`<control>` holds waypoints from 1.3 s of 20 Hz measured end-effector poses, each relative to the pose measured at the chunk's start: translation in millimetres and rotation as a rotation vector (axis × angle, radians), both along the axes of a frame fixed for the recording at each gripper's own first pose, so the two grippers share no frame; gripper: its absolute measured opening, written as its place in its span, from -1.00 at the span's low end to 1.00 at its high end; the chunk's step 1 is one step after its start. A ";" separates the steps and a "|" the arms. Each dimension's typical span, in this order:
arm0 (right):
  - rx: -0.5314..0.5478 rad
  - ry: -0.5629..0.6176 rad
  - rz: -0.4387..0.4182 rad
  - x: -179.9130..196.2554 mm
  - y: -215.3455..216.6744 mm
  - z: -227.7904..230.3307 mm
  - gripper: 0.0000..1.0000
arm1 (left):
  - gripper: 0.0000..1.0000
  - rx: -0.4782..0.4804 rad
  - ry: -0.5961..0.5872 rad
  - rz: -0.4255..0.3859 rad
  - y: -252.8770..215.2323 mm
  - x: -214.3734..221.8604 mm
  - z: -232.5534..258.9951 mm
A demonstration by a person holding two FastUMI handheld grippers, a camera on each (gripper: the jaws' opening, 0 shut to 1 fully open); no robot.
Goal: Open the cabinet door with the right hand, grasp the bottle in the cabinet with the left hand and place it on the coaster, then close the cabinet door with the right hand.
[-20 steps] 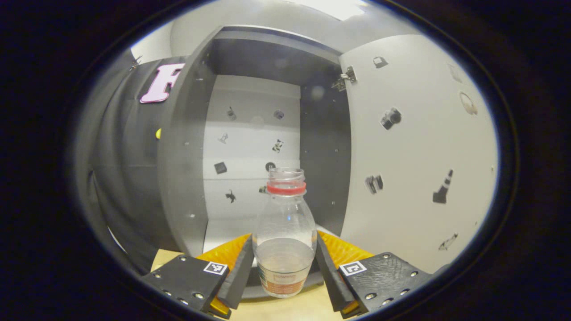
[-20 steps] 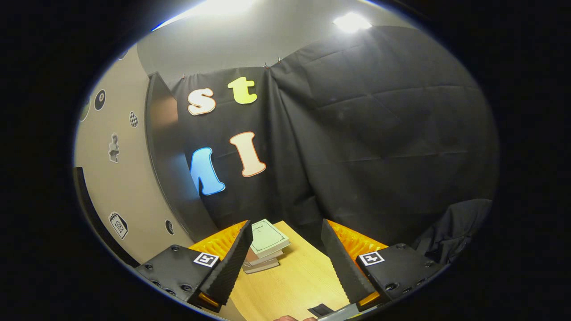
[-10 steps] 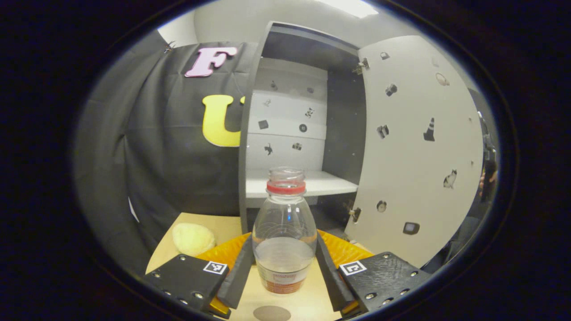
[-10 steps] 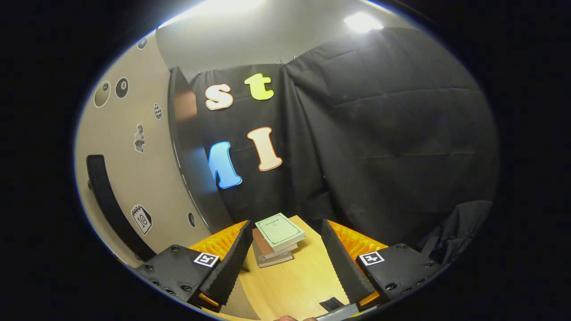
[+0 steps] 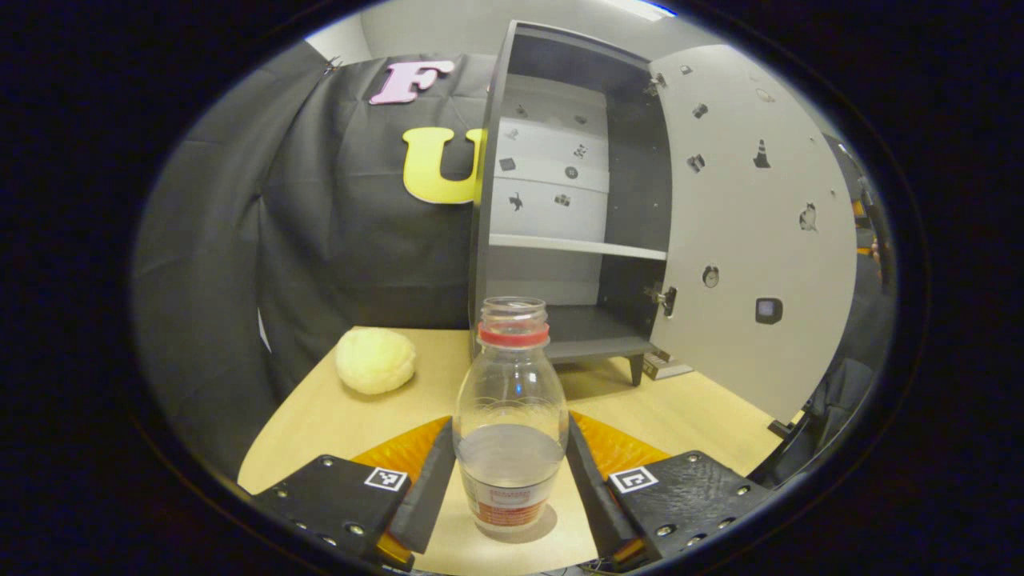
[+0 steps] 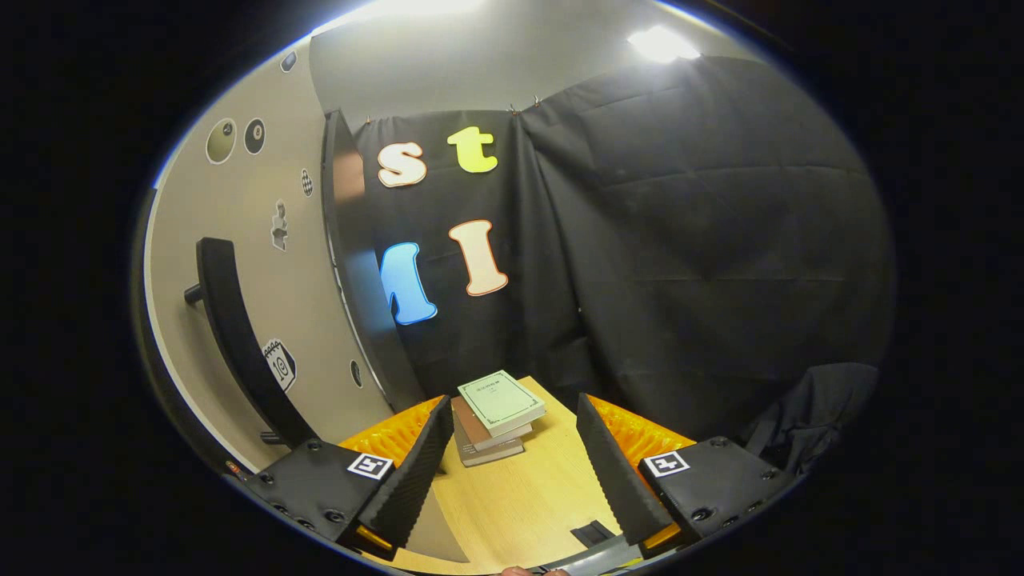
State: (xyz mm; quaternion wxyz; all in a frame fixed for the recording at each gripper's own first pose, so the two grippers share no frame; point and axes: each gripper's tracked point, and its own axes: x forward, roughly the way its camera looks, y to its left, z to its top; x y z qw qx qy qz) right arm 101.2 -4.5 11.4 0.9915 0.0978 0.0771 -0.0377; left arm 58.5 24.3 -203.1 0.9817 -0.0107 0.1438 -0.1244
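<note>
The clear plastic bottle with a red neck ring, uncapped and part filled with liquid, is clamped between the fingers of the left gripper, both of which are pressed against its lower body. It is held upright out in front of the dark grey cabinet with a white shelf, low over the light wooden table; whether its base already rests on the table cannot be told. A dark patch under the base may be the coaster or only a shadow; this cannot be told either. In front of the cabinet and to its left a pale yellow rounded lump lies on the table. The white cabinet door dotted with small stickers is swung wide open. The right gripper is held with its fingers apart and nothing between them, near the outer face of that door, whose black bar handle is seen close by, with a small stack of books beyond. Since the bottle has no cap, liquid could be spilled by any tilt or a hurried release. If it were let go off the coaster's centre or above the table, it could be tipped over. The door could also be swung shut too early and knocked against the left gripper.
</note>
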 end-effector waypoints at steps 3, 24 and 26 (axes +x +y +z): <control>-0.012 0.014 -0.006 -5.1 -0.4 -1.2 0.96 | 0.46 -0.015 -0.016 0.006 -2.9 -0.3 -23.9; -0.018 0.127 0.028 -18.6 -0.6 -41.7 0.96 | 0.53 0.063 0.032 0.058 -11.7 -3.4 -85.1; -0.013 0.131 0.026 -18.5 -3.3 -43.0 0.96 | 0.60 0.067 0.033 0.061 -13.0 -5.9 -85.6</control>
